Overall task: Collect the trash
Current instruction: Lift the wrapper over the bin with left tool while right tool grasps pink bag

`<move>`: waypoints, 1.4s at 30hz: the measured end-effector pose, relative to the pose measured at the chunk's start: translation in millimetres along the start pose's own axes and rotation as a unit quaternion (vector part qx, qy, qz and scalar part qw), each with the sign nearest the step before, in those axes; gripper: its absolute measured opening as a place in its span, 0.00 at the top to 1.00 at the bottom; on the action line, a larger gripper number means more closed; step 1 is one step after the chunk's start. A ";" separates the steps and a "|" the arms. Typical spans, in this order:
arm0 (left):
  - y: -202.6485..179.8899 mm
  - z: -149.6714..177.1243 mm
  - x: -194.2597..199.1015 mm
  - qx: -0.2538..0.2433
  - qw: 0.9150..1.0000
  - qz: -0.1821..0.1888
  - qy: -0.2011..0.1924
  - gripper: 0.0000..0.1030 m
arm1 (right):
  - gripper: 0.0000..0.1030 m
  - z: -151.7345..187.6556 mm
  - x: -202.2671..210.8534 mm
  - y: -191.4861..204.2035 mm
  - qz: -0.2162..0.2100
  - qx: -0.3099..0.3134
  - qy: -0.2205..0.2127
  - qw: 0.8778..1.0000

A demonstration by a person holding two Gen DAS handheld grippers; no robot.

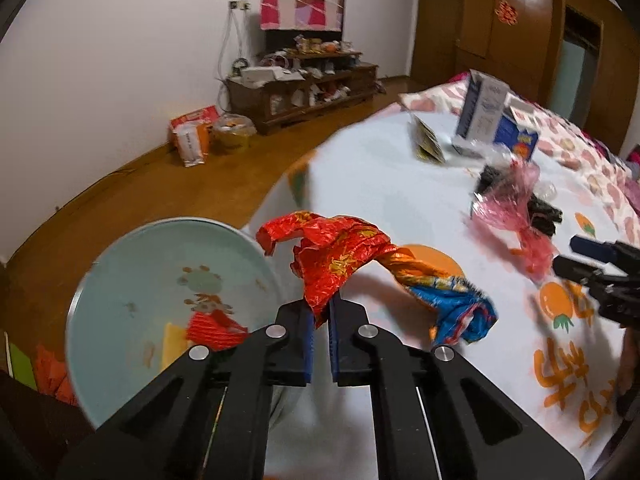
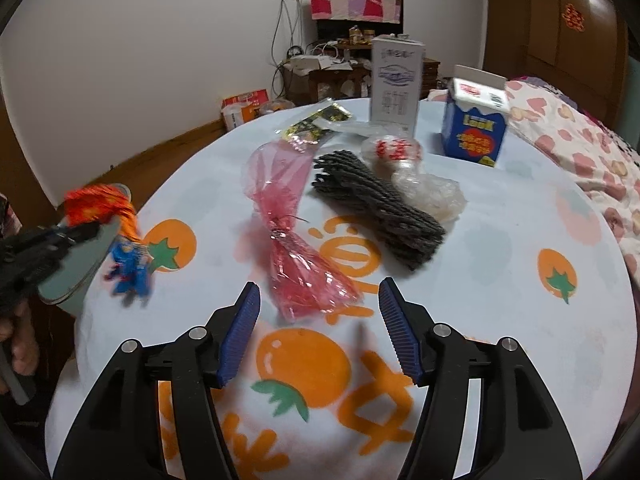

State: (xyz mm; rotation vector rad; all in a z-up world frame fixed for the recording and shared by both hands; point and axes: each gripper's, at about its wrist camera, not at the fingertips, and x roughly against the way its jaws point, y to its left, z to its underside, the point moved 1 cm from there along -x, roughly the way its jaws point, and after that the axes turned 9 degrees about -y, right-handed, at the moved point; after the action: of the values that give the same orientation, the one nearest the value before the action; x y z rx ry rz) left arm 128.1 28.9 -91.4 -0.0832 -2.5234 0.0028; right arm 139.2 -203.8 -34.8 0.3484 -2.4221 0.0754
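Observation:
My left gripper (image 1: 320,308) is shut on a crumpled foil wrapper (image 1: 340,256), red and orange with a blue tail. It holds the wrapper at the table's left edge, beside the open mouth of a pale blue bin (image 1: 132,264). Red and yellow scraps (image 1: 212,330) lie in the bin. My right gripper (image 2: 319,285) stands open just above the near end of a pink cellophane wrapper (image 2: 288,240), with nothing between its pads. Beyond lie a black foam net (image 2: 380,208), a clear plastic bag (image 2: 424,188) and a gold-black packet (image 2: 316,120).
The round table (image 2: 500,280) has a white cloth with orange fruit prints. A white carton (image 2: 396,80) and a blue carton (image 2: 474,124) stand at its far side. A bed with a pink patterned cover (image 2: 580,152) lies to the right. Wooden floor and a cluttered cabinet lie beyond.

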 end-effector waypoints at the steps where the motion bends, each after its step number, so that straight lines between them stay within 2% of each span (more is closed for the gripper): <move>1: 3.8 -1.3 3.7 0.003 1.000 -0.002 -0.003 0.95 | 0.40 -1.8 -4.4 1.7 -0.001 0.001 0.003 1.000; 3: 14.0 -4.0 14.3 0.008 1.000 -0.009 -0.012 0.95 | 0.42 -4.7 -14.7 4.9 0.001 0.006 0.017 1.000; 6: 29.8 -6.4 28.4 0.018 0.999 -0.020 -0.023 0.95 | 0.63 -2.8 -28.5 7.1 -0.002 0.014 0.043 0.999; 9: 43.5 -5.2 39.0 0.029 0.999 -0.028 -0.029 0.95 | 0.72 -2.9 -28.0 8.0 -0.008 0.017 0.042 0.999; 20: 80.2 2.7 52.5 0.052 0.996 -0.070 -0.030 0.95 | 0.74 -16.9 -11.7 33.8 -0.027 0.040 0.001 0.999; 27: 87.0 7.1 52.9 0.044 0.993 -0.100 -0.034 0.95 | 0.74 -29.6 -16.4 60.9 -0.047 0.058 -0.016 0.997; 42: 103.9 13.7 61.6 0.043 0.990 -0.129 -0.034 0.95 | 0.74 -46.3 -26.2 120.9 -0.088 0.092 -0.038 0.991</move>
State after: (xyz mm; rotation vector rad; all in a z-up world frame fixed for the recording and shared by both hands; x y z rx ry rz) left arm 76.2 136.5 -69.2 0.2834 -2.5794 0.0115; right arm 154.8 -74.7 -11.5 0.6593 -2.4535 0.2121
